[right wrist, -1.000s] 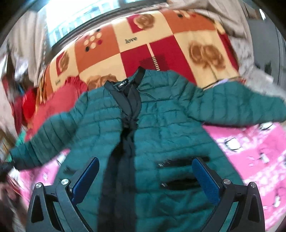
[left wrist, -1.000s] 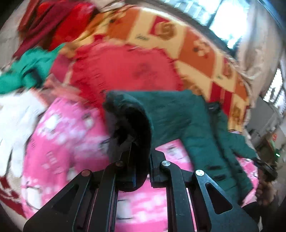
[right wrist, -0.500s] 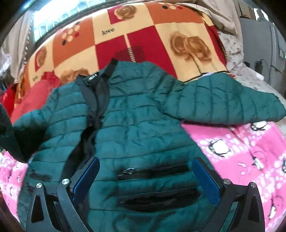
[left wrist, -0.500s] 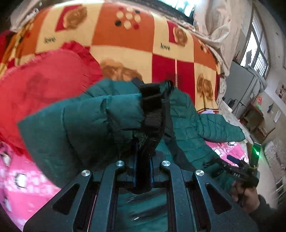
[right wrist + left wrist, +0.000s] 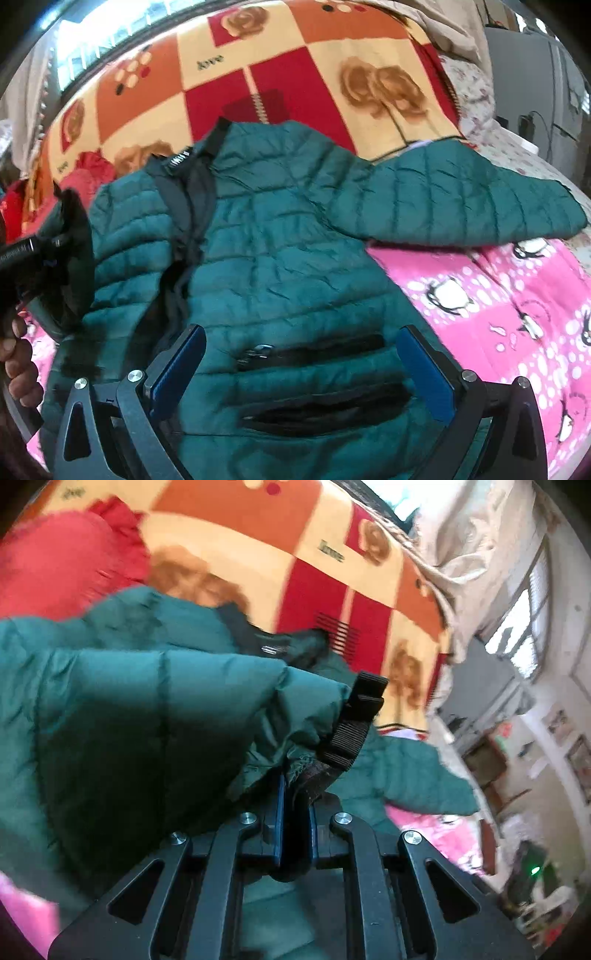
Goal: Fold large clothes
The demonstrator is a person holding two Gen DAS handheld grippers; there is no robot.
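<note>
A dark green quilted puffer jacket [image 5: 280, 258] lies front up on the bed, black collar toward the far side. Its right sleeve [image 5: 461, 199] is spread out to the right. My left gripper [image 5: 295, 794] is shut on the black ribbed cuff [image 5: 354, 723] of the left sleeve [image 5: 147, 716] and holds it lifted over the jacket body. In the right wrist view that gripper [image 5: 40, 254] shows at the left edge with the sleeve. My right gripper [image 5: 299, 354] is open and empty, hovering above the jacket's lower front near two black zip pockets [image 5: 314, 354].
The jacket rests on a pink penguin-print blanket [image 5: 517, 314] and an orange, red and cream checked blanket [image 5: 295, 66]. A red fringed cloth [image 5: 62, 565] lies at the left. Furniture and a window [image 5: 517, 642] stand beyond the bed's right side.
My left gripper has carried the left sleeve rightward, up over the jacket front. The right gripper has stayed open over the jacket's lower front, shifting slightly.
</note>
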